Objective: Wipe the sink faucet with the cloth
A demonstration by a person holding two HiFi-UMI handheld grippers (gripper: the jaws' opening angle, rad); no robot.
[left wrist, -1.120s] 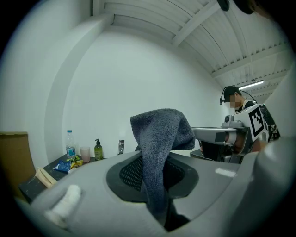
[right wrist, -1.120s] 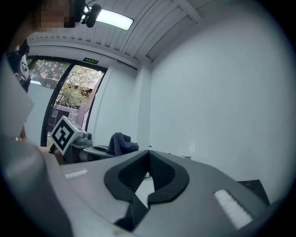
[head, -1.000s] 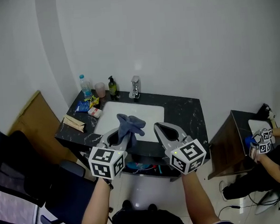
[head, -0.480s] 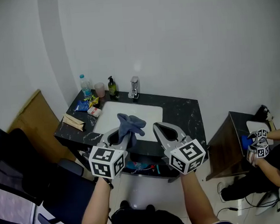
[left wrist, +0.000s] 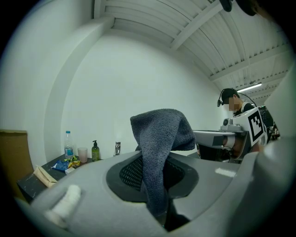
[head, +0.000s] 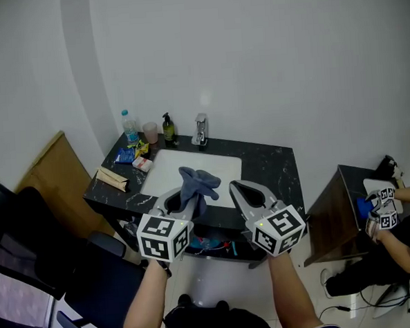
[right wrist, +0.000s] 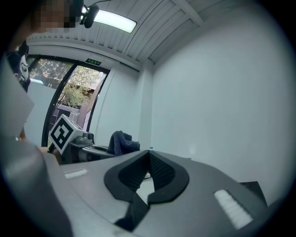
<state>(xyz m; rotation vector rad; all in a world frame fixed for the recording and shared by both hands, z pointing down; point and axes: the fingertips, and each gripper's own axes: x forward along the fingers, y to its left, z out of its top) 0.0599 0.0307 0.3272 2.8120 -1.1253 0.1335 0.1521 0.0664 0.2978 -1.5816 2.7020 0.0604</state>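
A dark grey-blue cloth (head: 196, 184) sticks up from my left gripper (head: 185, 199), whose jaws are shut on it; the same cloth (left wrist: 159, 148) fills the middle of the left gripper view. My right gripper (head: 235, 189) is held beside it, shut, with nothing between its jaws (right wrist: 148, 159). Both hover in front of the near edge of a black marble counter (head: 271, 166) with a white sink (head: 191, 169). The chrome faucet (head: 201, 129) stands at the sink's far rim, well beyond both grippers.
On the counter's left end stand a water bottle (head: 128, 125), a cup (head: 150, 133), a soap dispenser (head: 168, 128) and some packets (head: 125, 156). A cardboard sheet (head: 43, 173) and a dark chair (head: 30, 247) are at left. Another person with grippers (head: 381, 208) sits at right.
The view has shifted slightly; both grippers keep their places side by side before the counter, the cloth still held in the left one.
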